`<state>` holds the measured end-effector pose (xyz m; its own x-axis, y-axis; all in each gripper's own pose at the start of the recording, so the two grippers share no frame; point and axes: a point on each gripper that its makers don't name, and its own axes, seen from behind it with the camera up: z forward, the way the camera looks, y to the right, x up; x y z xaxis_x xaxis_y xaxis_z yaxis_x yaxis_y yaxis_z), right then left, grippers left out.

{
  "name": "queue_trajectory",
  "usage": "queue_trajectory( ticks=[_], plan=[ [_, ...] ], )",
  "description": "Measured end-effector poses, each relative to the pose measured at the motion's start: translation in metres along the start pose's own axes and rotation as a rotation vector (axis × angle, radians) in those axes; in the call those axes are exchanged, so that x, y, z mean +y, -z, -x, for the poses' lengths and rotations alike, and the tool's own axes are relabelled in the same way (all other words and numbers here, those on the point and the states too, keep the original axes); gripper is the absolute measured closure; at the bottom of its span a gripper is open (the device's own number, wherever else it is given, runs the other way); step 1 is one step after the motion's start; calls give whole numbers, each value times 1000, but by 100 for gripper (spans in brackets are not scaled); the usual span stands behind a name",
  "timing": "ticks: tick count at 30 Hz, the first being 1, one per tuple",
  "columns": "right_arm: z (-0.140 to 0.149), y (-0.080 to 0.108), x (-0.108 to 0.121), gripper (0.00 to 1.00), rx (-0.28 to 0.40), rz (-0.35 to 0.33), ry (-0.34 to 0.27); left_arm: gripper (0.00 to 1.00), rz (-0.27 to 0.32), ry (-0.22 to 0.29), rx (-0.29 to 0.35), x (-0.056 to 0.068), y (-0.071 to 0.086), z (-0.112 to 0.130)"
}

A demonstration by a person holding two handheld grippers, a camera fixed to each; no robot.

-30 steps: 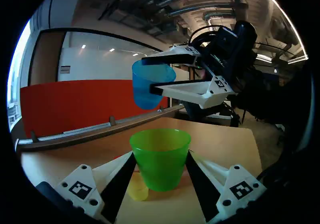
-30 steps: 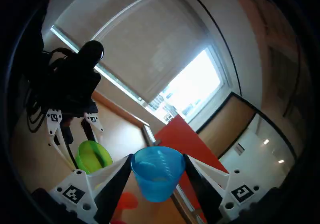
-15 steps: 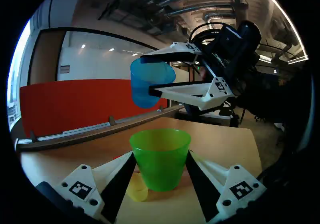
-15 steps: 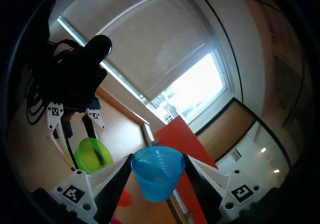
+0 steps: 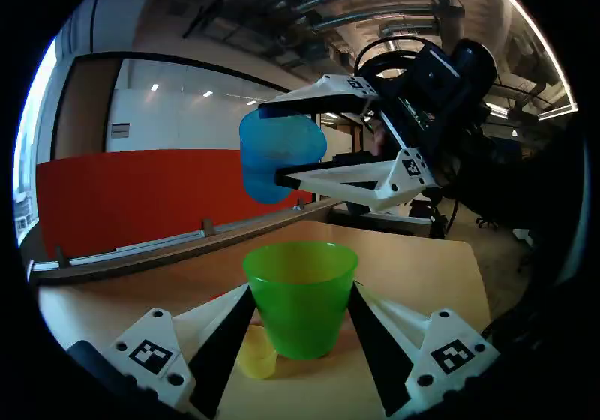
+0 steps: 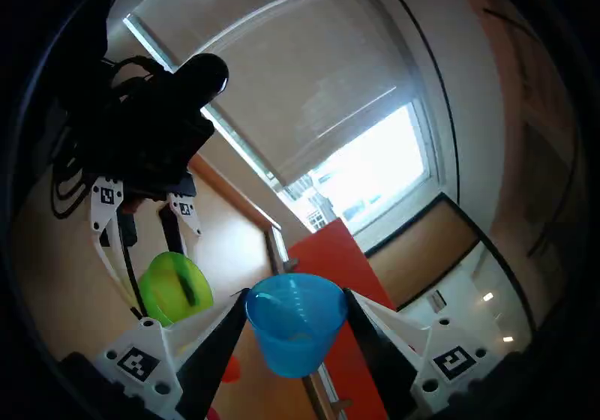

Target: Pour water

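Wooden desk (image 5: 420, 262) runs along a red wall panel (image 5: 135, 195) in an office room with pipes under the ceiling. Near the front edge of the desk stands the green cup (image 5: 301, 319), upright, and the left gripper (image 5: 301, 289) pinches it with one finger on each side. A small yellow cup (image 5: 257, 356) sits just beside it, toward the front left. The right gripper (image 5: 271, 145) clamps the blue cup (image 5: 279, 154) in the air, above the green cup and a little behind it, leaned over to one side. In the right gripper view the blue cup seems to have a little water at its bottom, but I cannot say it for sure. No stream of water is visible between the two cups. I judge that both cups are grasped and brought together, and the pouring itself is not finished: the blue cup needs more tilt over the green rim.
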<state>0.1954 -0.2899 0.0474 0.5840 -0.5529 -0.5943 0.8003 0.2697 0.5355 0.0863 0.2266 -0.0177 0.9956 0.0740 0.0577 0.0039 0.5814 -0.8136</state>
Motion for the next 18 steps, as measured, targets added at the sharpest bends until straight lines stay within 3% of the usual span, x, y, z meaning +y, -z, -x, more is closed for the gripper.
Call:
queue_trajectory(
  ticks=[18],
  plan=[
    [1,-1,0,8,-13,-11,72,18,2,-14,15,-1,-2,-4]
  ],
)
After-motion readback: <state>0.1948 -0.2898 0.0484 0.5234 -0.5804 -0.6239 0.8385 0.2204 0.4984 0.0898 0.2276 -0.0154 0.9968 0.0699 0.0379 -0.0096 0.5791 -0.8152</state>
